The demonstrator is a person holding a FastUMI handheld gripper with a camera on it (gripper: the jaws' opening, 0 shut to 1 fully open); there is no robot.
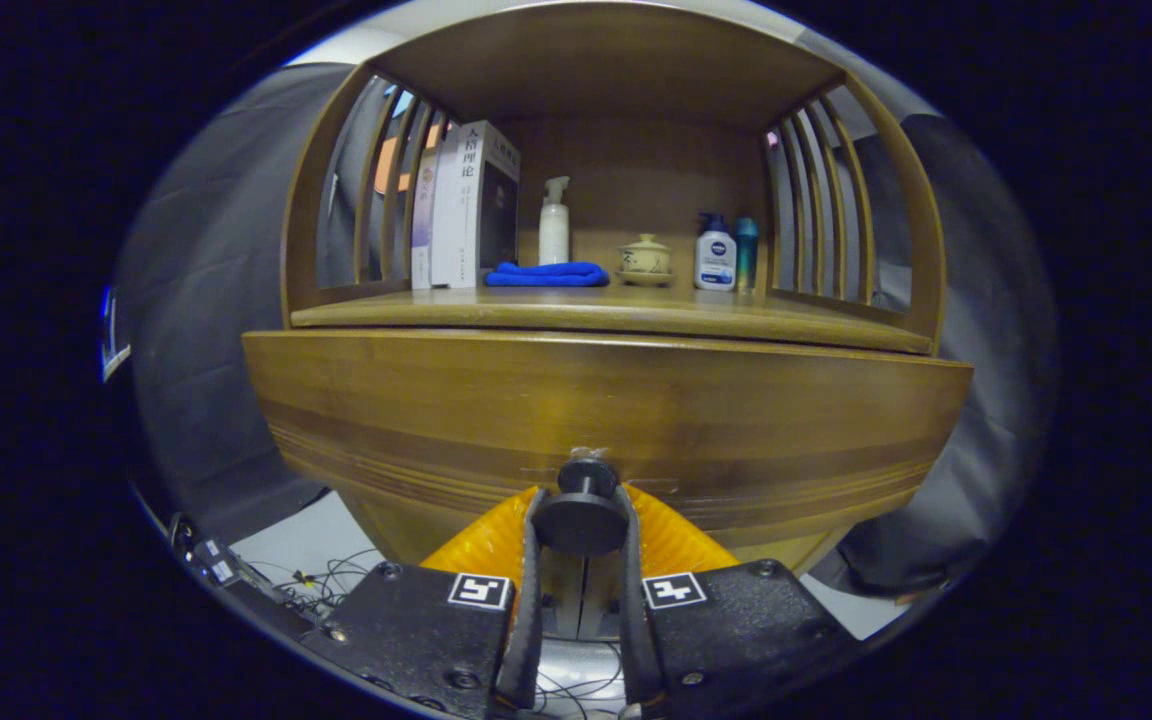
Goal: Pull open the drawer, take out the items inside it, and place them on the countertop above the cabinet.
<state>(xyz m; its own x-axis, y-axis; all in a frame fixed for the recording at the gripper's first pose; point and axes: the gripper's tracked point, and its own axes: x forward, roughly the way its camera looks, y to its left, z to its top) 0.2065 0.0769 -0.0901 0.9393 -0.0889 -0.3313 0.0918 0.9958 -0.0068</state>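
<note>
A wooden cabinet stands right in front of me, its drawer front [606,400] wide and close. A round dark knob [584,515] sticks out from the lower middle of the drawer front. My gripper [581,520] is shut on that knob, one finger pressing on each side of it. The drawer's inside is hidden, so I cannot see any items in it. The countertop [736,315] runs above the drawer as the floor of an open shelf bay.
On the countertop stand upright books [466,205], a folded blue cloth [548,274], a white pump bottle [554,225], a lidded ceramic cup [645,258], a lotion bottle [714,253] and a teal bottle [746,252]. Slatted wooden sides flank the bay. Cables [326,580] lie on the floor at lower left.
</note>
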